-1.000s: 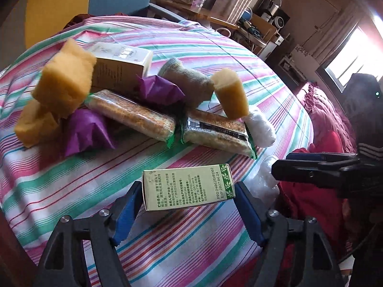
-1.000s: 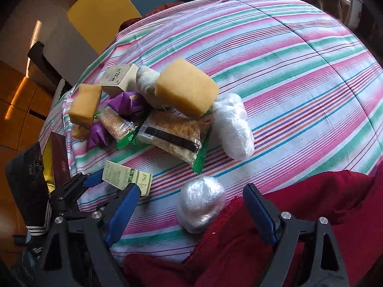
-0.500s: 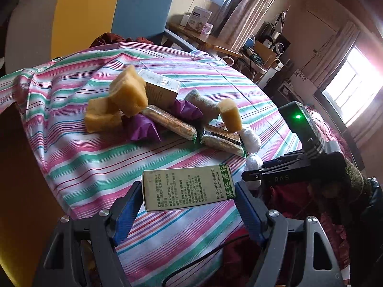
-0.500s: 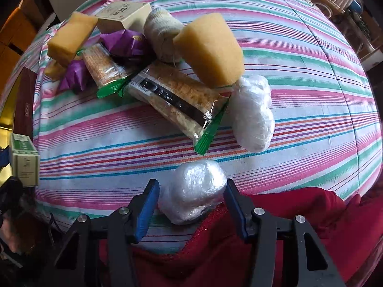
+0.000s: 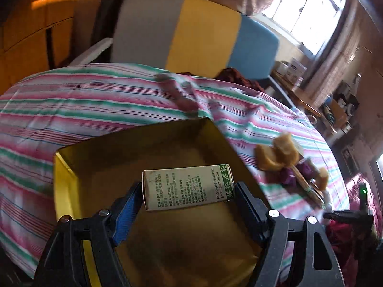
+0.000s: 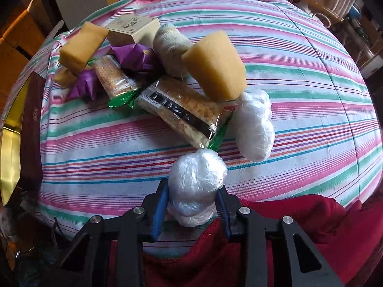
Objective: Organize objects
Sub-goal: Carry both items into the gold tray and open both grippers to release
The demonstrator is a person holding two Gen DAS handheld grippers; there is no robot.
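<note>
My left gripper (image 5: 188, 189) is shut on a small beige carton with green print (image 5: 188, 186), held endwise above the open gold-lined box (image 5: 71, 174). My right gripper (image 6: 192, 196) is shut on a white plastic-wrapped ball (image 6: 197, 177) near the table's front edge. Behind that ball lies the pile: a second white wrapped bundle (image 6: 255, 129), two cracker packs (image 6: 182, 110), yellow sponges (image 6: 215, 64), purple wrappers (image 6: 134, 56), a rolled sock (image 6: 171, 45) and a cream carton (image 6: 132, 30). The same pile (image 5: 287, 165) shows small at the right in the left wrist view.
A striped cloth (image 6: 299, 83) covers the round table. The gold box (image 6: 9, 143) with its dark red wall stands at the left edge in the right wrist view. Red fabric (image 6: 299, 227) lies at the front edge. A grey, yellow and blue chair (image 5: 191, 35) stands behind the table.
My left gripper carried the beige carton away from the pile to above the gold box. My right gripper came down around the white wrapped ball and closed on it.
</note>
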